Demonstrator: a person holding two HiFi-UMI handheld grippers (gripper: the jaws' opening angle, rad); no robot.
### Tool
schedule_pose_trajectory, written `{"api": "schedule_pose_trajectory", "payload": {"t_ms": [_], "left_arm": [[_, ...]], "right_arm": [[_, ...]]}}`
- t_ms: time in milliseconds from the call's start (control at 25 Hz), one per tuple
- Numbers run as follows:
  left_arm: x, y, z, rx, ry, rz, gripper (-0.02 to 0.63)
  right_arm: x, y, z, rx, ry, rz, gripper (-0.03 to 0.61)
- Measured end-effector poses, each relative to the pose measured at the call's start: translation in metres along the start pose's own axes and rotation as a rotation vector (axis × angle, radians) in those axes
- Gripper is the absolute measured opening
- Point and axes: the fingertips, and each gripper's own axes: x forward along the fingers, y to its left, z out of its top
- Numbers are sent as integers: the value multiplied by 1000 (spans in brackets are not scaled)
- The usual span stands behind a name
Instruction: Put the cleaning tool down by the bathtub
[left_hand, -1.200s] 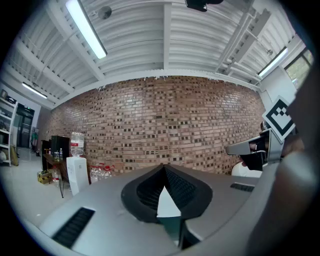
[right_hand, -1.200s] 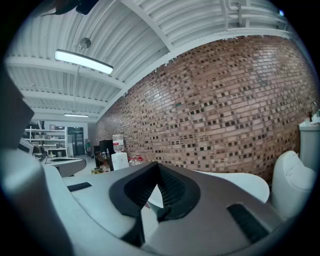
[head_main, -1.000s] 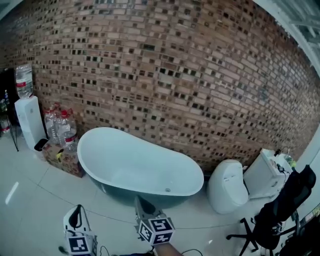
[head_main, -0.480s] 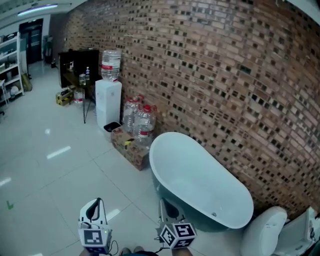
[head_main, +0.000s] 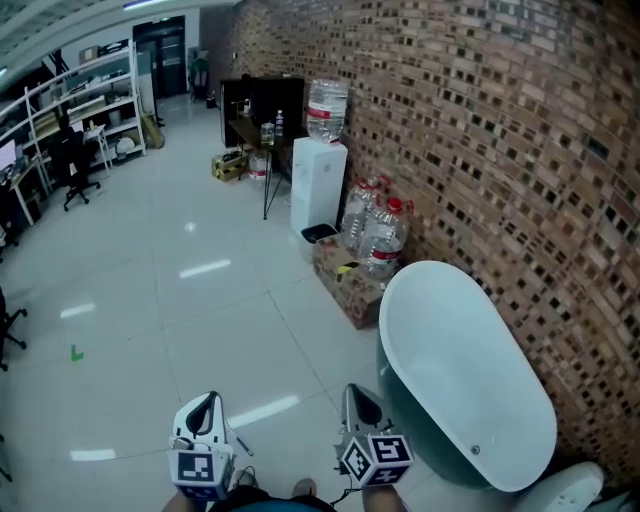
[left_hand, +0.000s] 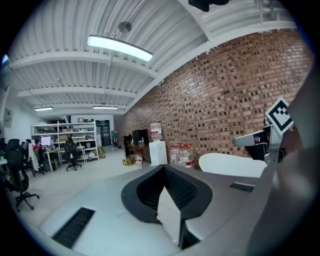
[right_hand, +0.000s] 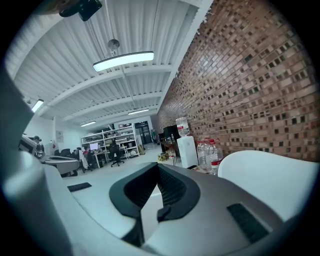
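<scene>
The pale oval bathtub (head_main: 462, 372) stands along the brick wall, to the right of both grippers in the head view. My left gripper (head_main: 207, 402) and right gripper (head_main: 357, 394) are held low at the bottom edge, pointing away over the tiled floor. The right one is close to the tub's near side. In the left gripper view the jaws (left_hand: 164, 168) are shut with nothing between them, and the tub (left_hand: 230, 164) lies off to the right. The right gripper (right_hand: 158, 166) is likewise shut and empty, with the tub's rim (right_hand: 270, 175) at its right. No cleaning tool shows in any view.
A cardboard box (head_main: 345, 282) with large water bottles (head_main: 375, 232) sits at the tub's far end. A white water dispenser (head_main: 318, 182) stands behind it. A toilet (head_main: 575, 488) is at the bottom right. Shelves and an office chair (head_main: 75, 165) stand far left.
The head view has swung left: the bathtub slid from the middle to the right side, and the open room with shelves came into sight. Both grippers stay low and shut.
</scene>
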Motion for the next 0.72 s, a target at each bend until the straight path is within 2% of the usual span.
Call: {"api": "schedule_pose_trajectory", "payload": {"t_ms": [120, 360, 560, 720], "left_arm": [[-10, 1, 1, -4, 2, 11, 5], [-5, 18, 6, -13, -32, 3, 6], [-12, 72, 0, -25, -40, 49, 5], [-22, 127, -10, -41, -41, 106, 5]], "right_arm": [[-2, 16, -7, -2, 18, 44, 14], [15, 46, -10, -32, 24, 79, 18], [38, 101, -10, -40, -21, 166, 17], [64, 146, -20, -68, 19, 191, 18]]}}
